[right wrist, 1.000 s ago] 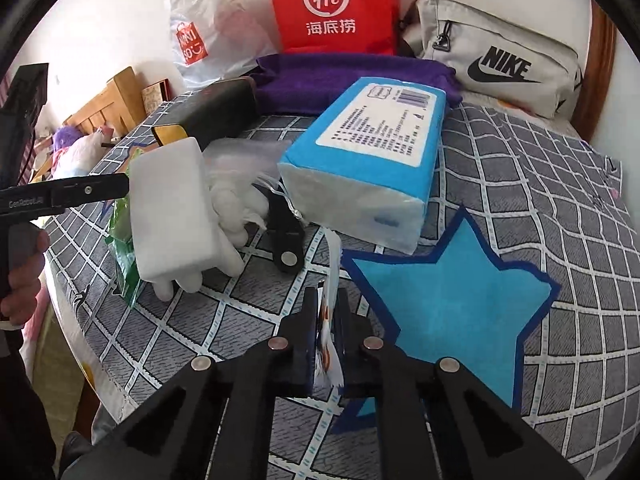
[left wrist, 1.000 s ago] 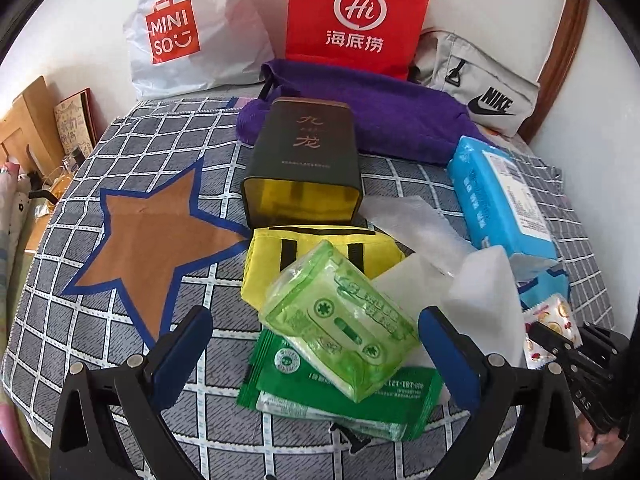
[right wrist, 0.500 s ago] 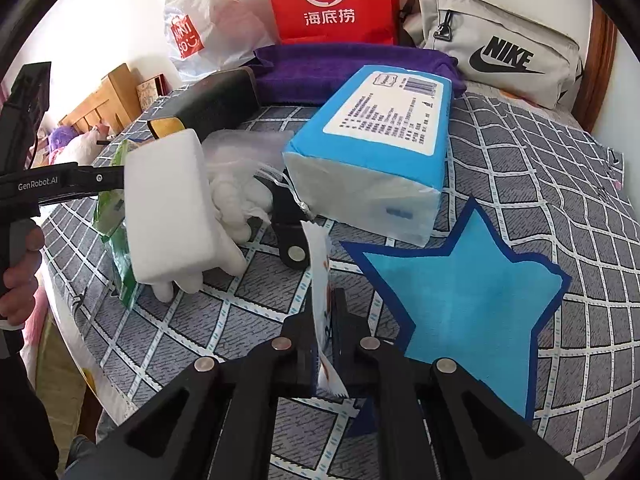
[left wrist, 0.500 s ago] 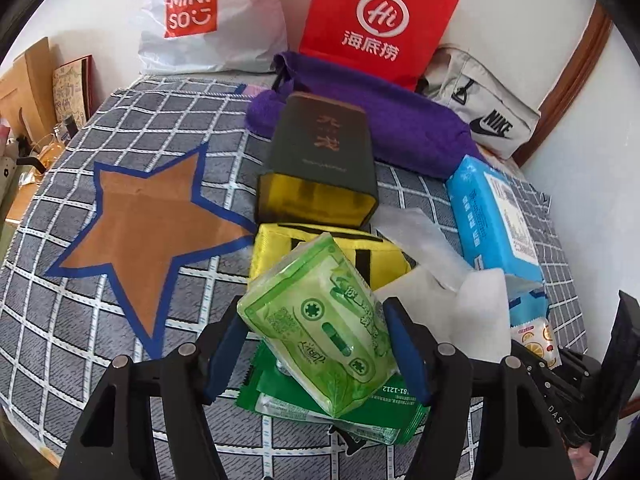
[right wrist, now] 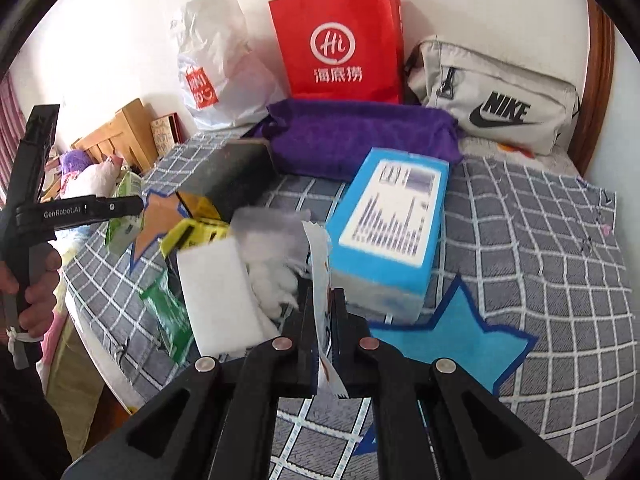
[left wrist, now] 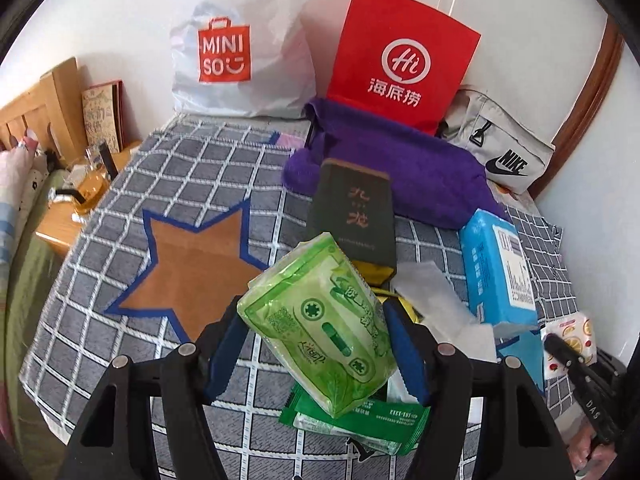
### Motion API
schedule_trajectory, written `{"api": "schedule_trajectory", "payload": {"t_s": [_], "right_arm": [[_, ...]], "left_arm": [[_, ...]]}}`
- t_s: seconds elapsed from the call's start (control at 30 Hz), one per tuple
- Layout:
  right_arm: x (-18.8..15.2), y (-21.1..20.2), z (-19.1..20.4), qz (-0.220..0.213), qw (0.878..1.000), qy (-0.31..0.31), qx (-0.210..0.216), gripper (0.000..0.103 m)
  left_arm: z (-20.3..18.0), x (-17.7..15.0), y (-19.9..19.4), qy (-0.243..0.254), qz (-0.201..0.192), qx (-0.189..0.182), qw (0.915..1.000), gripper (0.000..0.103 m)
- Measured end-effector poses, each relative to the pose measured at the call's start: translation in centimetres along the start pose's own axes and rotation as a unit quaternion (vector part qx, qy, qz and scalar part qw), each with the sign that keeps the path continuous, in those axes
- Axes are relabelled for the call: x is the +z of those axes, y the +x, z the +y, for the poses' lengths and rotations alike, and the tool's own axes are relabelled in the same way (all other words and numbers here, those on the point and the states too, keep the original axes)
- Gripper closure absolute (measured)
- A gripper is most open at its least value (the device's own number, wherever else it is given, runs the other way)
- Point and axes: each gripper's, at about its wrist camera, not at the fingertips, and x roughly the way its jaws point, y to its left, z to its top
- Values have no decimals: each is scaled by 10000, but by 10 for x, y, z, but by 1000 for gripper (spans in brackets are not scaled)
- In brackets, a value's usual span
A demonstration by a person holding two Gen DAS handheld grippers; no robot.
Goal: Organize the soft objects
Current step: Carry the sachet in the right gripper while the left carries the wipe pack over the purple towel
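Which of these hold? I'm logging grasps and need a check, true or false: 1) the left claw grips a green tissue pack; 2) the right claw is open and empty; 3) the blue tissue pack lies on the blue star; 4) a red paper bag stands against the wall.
1) True: the left claw is clamped on the green tissue pack.
2) False: the right claw pinches a thin white sachet.
3) False: the blue tissue pack lies beside the blue star.
4) True: the red paper bag stands there.
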Motion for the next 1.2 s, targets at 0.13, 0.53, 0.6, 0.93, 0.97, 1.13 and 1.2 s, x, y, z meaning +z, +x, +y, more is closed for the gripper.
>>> {"api": "schedule_trajectory", "payload": {"t_s": [0.13, 0.53, 0.6, 0.93, 0.97, 1.13, 1.2], "right_arm": [[26, -8, -1, -172, 9997, -83, -123, 98], [104, -2, -12, -433, 9988, -71, -236, 98], [112, 4, -15, -417, 9988, -65, -245, 98], [146, 40, -30, -363, 9989, -61, -293, 98], [150, 43, -32, -364, 9989, -48, -288, 98], [169, 63, -42, -375, 9989, -56, -288, 98], [176, 70, -46, -383, 9988, -53, -292, 98]], "left_arm": [[-9, 16, -8, 122, -138, 79, 9998, 37], [-36, 72, -6, 344, -367, 115, 9987, 37], [-40, 81, -3, 388, -382, 127, 9984, 37], [-53, 122, 27, 484, -352, 225, 9980, 37], [-54, 125, 30, 487, -347, 228, 9980, 37], [-57, 145, 53, 505, -283, 282, 9979, 37], [-57, 154, 63, 485, -247, 264, 9982, 37]]}}
